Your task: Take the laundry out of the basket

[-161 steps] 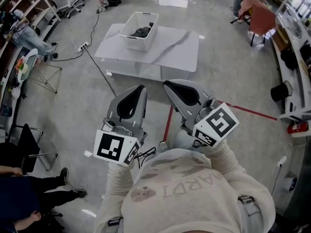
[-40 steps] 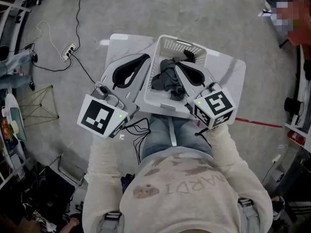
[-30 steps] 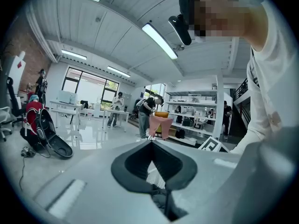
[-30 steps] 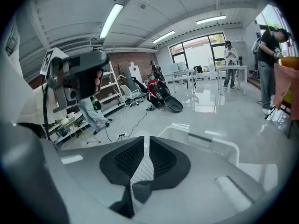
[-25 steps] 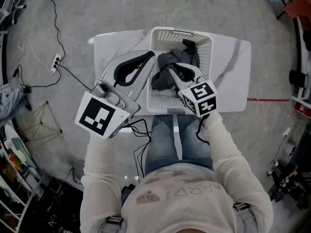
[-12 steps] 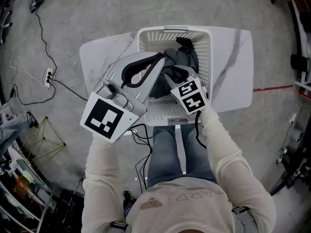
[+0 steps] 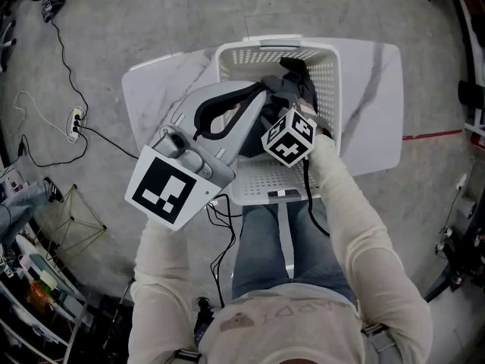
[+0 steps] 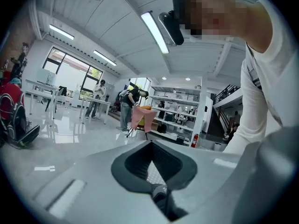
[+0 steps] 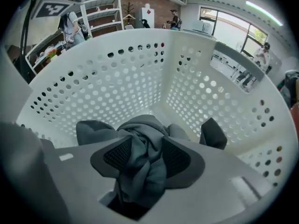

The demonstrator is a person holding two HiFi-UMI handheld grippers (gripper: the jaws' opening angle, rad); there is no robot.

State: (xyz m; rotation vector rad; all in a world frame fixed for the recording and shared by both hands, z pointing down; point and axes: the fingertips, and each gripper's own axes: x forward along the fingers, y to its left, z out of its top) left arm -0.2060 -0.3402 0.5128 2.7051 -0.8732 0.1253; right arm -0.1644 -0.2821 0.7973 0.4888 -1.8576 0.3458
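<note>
A white perforated laundry basket [image 7: 273, 51] stands on a white marble table [image 7: 371, 112]. Dark grey laundry [image 7: 299, 82] lies inside it. My right gripper [image 7: 282, 108] reaches down into the basket, its marker cube uppermost. In the right gripper view it [image 9: 142, 148] is shut on a bunched grey garment [image 9: 140, 171], with the basket wall [image 9: 117, 78] behind and a darker piece [image 9: 212, 133] at the right. My left gripper [image 7: 258, 93] hovers over the basket's left rim. It [image 8: 150, 143] points up into the room, shut and holding nothing.
A power strip and cables [image 7: 76, 116] lie on the floor left of the table. A red floor line [image 7: 432, 135] runs at the right. Shelves, desks and distant people [image 8: 126, 108] fill the room beyond.
The person walked up to the table. My right gripper went down into the basket, shut on the grey garment, and its cube has now risen and tilted. The left gripper stayed over the left rim.
</note>
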